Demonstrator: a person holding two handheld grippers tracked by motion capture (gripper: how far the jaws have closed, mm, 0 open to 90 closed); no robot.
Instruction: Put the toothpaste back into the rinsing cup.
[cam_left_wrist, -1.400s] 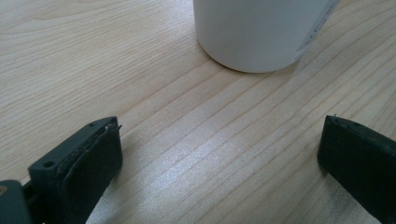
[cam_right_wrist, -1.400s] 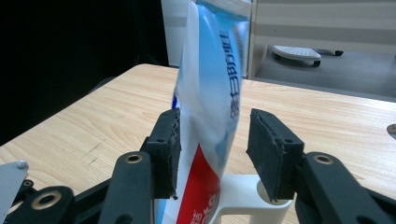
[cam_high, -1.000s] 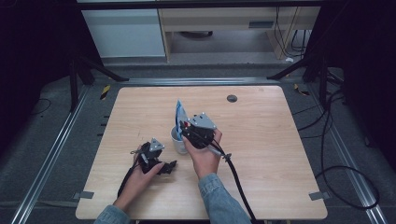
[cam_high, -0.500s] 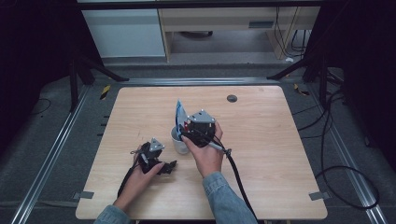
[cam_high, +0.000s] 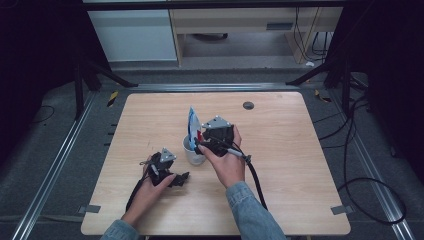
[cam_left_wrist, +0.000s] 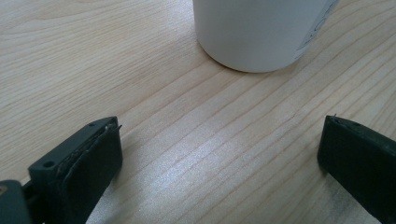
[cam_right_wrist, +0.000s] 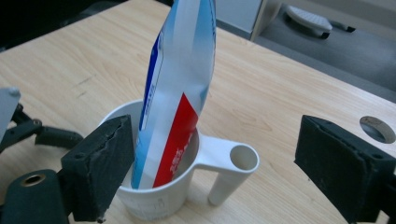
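Note:
A white cup (cam_high: 194, 152) with a handle (cam_right_wrist: 233, 163) stands near the middle of the wooden table (cam_high: 280, 130). A blue, white and red toothpaste tube (cam_right_wrist: 180, 84) stands upright in it, leaning on the rim (cam_high: 192, 122). My right gripper (cam_high: 204, 141) is just right of the cup and open. In the right gripper view the jaws of my right gripper (cam_right_wrist: 217, 135) stand wide on either side of the cup, not touching it. My left gripper (cam_high: 181, 176) rests low on the table to the cup's front left. Also open (cam_left_wrist: 222, 126), it faces the cup's base (cam_left_wrist: 257, 32).
A dark round hole (cam_high: 248, 105) sits in the tabletop toward the far right. Metal rails (cam_high: 60, 160) run along both sides of the table. A white cabinet (cam_high: 132, 35) and a shelf stand beyond the far edge. Cables (cam_high: 360, 165) lie on the floor at the right.

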